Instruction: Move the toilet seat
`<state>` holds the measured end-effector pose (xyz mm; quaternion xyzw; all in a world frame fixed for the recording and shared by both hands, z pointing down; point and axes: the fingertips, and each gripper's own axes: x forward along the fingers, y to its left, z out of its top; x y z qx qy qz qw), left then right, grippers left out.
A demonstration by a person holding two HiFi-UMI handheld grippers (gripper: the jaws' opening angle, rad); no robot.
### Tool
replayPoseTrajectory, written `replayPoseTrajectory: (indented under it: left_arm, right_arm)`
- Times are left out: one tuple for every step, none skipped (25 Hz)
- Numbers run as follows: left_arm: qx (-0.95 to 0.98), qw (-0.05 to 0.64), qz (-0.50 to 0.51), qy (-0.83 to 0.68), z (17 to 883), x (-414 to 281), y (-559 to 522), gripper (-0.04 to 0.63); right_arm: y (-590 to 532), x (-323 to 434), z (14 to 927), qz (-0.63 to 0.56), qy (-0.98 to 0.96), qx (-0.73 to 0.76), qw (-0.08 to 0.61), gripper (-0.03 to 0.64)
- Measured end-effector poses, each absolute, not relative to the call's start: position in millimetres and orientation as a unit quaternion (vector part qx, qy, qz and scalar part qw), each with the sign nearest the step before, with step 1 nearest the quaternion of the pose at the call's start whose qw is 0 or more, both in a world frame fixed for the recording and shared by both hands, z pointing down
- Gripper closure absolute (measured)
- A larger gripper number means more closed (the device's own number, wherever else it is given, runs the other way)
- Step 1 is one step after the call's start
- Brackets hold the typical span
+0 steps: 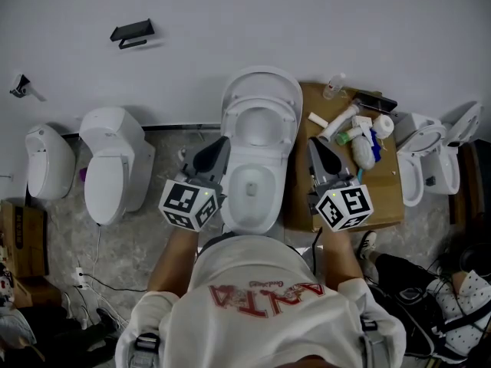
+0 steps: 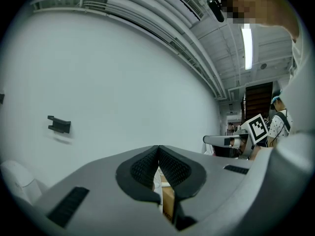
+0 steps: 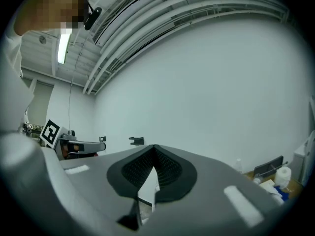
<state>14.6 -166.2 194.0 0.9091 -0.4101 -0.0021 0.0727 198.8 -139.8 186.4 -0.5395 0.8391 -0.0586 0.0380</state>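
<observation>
A white toilet [image 1: 253, 198] stands against the wall straight ahead in the head view. Its seat ring [image 1: 259, 113] and lid [image 1: 261, 79] are both tipped up toward the wall, and the bowl lies open below them. My left gripper [image 1: 222, 141] hovers at the bowl's left side, shut and empty. My right gripper [image 1: 313, 142] hovers at the bowl's right side over the table edge, also shut and empty. In the left gripper view the left gripper [image 2: 158, 147] points up at the bare wall with its pads together. The right gripper view shows the right gripper [image 3: 154, 146] the same way.
A wooden table [image 1: 383, 198] right of the toilet carries bottles, a paper roll [image 1: 383, 125] and a dark device. Another toilet [image 1: 115, 167] and a urinal [image 1: 47, 163] stand at left, and a third toilet [image 1: 430, 156] at right. A black bracket [image 1: 132, 33] hangs on the wall.
</observation>
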Motion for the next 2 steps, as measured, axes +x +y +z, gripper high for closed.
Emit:
replayPoseTrajectory:
  left_arm:
    - [0.91, 0.072, -0.003, -0.408, 193.4, 14.3, -165.3, 0.586]
    - [0.911, 0.071, -0.004, -0.406, 193.0, 14.1, -164.3, 0.586]
  right_arm:
    - [-139.1, 197.1, 185.7, -0.058, 0.84, -0.538, 0.04, 0.615]
    - [-138.3, 195.4, 185.0, -0.057, 0.841, -0.536, 0.041, 0.615]
